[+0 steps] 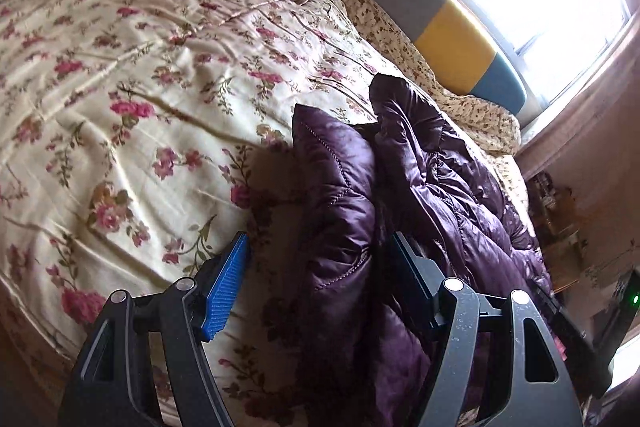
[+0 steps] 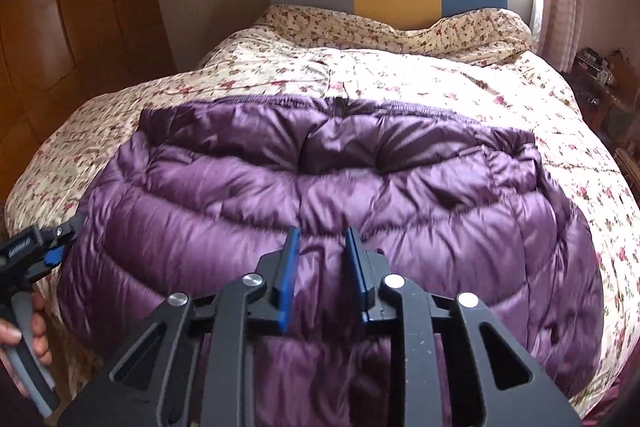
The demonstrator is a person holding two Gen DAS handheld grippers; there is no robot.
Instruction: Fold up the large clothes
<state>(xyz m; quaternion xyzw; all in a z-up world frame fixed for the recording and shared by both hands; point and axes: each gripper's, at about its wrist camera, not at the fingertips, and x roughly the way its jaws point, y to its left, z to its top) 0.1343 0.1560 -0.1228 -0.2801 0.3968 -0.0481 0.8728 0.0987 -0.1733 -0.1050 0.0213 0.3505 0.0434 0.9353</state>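
Purple jacket (image 2: 320, 179) on floral bedspread (image 1: 120, 87); gripper (image 2: 38, 243) lettering perhaps illegible.

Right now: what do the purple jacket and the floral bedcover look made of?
Purple jacket: looks like thin synthetic shell, nylon or polyester, glossy, over puffy fill; stitched quilt channels bulge and catch window light. Floral bedcover: smooth woven fabric, slight satin sheen, printed flowers, fine creases; possibly cotton sateen, can't confirm.
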